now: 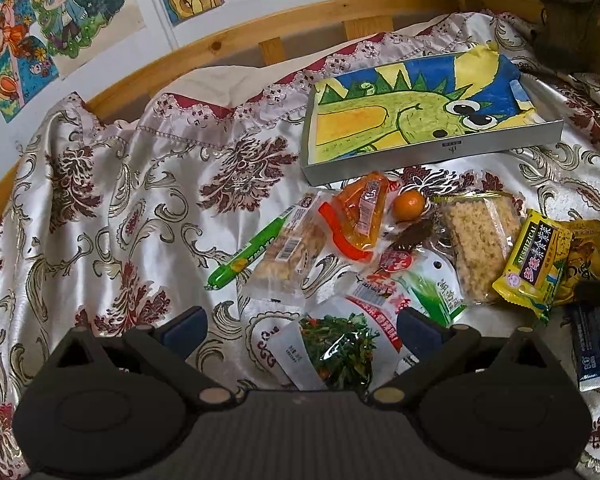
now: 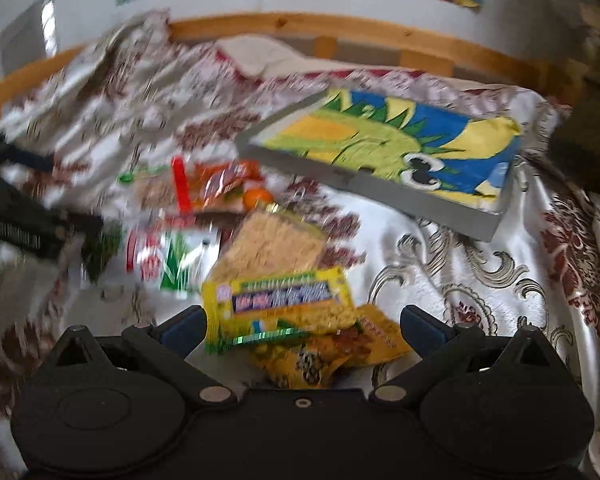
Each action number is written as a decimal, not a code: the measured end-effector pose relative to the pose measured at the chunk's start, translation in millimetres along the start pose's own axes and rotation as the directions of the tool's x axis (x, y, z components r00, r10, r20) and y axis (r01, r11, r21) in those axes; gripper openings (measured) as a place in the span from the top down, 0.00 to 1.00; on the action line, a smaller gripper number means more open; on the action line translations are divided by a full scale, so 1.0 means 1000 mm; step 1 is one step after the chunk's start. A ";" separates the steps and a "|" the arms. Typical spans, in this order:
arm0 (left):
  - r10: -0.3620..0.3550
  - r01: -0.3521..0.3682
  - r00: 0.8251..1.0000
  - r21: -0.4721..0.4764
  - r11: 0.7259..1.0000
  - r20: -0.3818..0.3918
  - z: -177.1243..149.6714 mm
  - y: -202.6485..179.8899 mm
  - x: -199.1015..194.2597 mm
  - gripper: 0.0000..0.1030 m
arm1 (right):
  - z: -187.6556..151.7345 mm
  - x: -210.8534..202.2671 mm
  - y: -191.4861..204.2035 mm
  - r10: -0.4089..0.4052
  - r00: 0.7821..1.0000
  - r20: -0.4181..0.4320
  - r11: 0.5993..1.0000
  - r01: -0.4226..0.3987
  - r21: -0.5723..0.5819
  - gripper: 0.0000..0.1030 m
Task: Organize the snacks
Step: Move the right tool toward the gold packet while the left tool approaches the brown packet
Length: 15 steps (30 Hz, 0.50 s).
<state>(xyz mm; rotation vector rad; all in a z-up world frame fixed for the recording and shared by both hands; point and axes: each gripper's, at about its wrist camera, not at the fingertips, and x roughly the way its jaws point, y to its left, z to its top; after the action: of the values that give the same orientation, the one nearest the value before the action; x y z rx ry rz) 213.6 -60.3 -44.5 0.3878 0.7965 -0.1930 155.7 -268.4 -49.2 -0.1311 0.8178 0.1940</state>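
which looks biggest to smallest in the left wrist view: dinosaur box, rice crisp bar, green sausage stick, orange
1. dinosaur box, though farthest away
2. rice crisp bar
3. green sausage stick, long but thin, so close to the bar
4. orange

The yellow snack packet (image 1: 534, 262) carries the Latin word "SUSHIZICAI" along one edge, beside a purple band of large Chinese characters that include 素食. The white and green pouch (image 1: 432, 286) shows 湖南 on its green part. The green stick snack (image 1: 252, 250) bears white lettering too small to read. In the right wrist view every label is blurred.
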 end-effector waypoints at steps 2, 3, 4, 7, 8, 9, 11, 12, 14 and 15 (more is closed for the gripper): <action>-0.020 0.020 1.000 0.017 1.000 0.001 0.000 0.002 0.001 0.00 | -0.002 0.001 0.004 0.016 1.000 -0.010 1.000 -0.016 -0.022 0.00; -0.032 0.032 0.999 0.023 0.999 0.006 0.000 0.004 0.001 0.00 | -0.002 0.002 0.006 0.021 1.000 -0.011 0.999 -0.021 -0.034 0.00; -0.041 0.040 0.999 0.024 0.999 0.014 0.000 0.006 0.002 0.00 | -0.003 0.002 0.007 0.018 1.000 -0.009 0.999 -0.018 -0.047 0.00; -0.079 0.078 0.997 0.040 0.996 0.027 0.000 0.004 0.008 0.00 | -0.005 0.002 0.009 0.000 1.000 -0.014 0.998 -0.001 -0.066 0.00; -0.097 0.095 0.995 0.054 0.994 0.034 0.000 0.002 0.011 0.00 | -0.005 0.003 0.007 0.000 1.000 -0.017 0.998 -0.002 -0.063 0.00; -0.116 0.112 0.992 0.077 0.991 0.046 0.000 -0.001 0.014 0.00 | -0.006 0.004 0.006 0.004 1.000 -0.023 0.999 -0.006 -0.054 0.00; -0.154 0.142 0.986 0.153 0.978 0.067 0.000 -0.010 0.019 0.00 | -0.005 0.007 0.003 0.012 0.999 -0.038 0.999 -0.013 -0.037 0.01; -0.173 0.156 0.982 0.192 0.969 0.074 -0.001 -0.015 0.021 0.00 | -0.005 0.008 0.002 0.011 0.999 -0.047 0.999 -0.012 -0.032 0.01; -0.210 0.184 0.975 0.261 0.948 0.078 -0.004 -0.024 0.028 0.00 | -0.006 0.012 0.002 -0.001 0.997 -0.080 1.000 0.000 -0.017 0.01; -0.229 0.199 0.970 0.289 0.936 0.076 -0.005 -0.029 0.033 0.00 | -0.006 0.014 0.001 -0.004 0.995 -0.096 1.000 0.004 -0.003 0.01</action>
<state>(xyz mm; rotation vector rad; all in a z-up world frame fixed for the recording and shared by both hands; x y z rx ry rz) 224.3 -85.3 -78.9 0.5525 0.7046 -0.5315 160.3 -267.2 -63.7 -0.1459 0.9132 0.1864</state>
